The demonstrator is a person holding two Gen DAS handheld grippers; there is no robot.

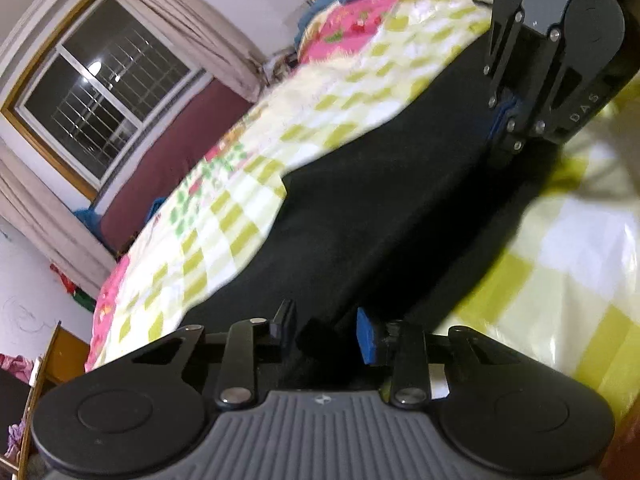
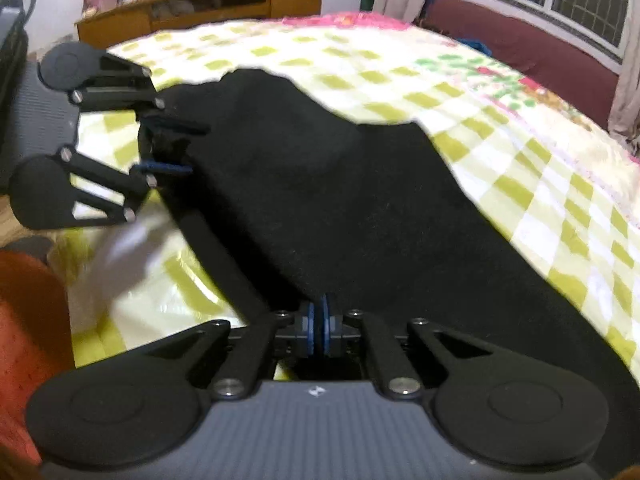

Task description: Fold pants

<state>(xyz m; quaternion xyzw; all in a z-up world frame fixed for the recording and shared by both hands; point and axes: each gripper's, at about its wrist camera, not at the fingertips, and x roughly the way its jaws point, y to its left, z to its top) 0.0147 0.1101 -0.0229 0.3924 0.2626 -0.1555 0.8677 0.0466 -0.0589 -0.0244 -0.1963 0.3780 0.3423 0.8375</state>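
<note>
Black pants (image 2: 352, 200) lie spread across a bed with a yellow-green checked sheet (image 2: 540, 184). My right gripper (image 2: 319, 330) is shut, its blue pads pinching the near edge of the pants. My left gripper (image 1: 326, 334) is open at the pants' (image 1: 380, 216) other near corner, its jaws apart with dark cloth between them. In the right wrist view the left gripper (image 2: 184, 148) sits at the far left of the pants, pads apart. In the left wrist view the right gripper (image 1: 508, 120) is at the upper right, pads together on the cloth.
The bed has a pink floral border (image 1: 108, 300). A maroon bench (image 2: 532, 52) and a barred window (image 1: 100, 88) with curtains lie beyond the bed. A wooden cabinet (image 2: 200, 12) stands at the far side. An orange object (image 2: 28, 320) is at the near left.
</note>
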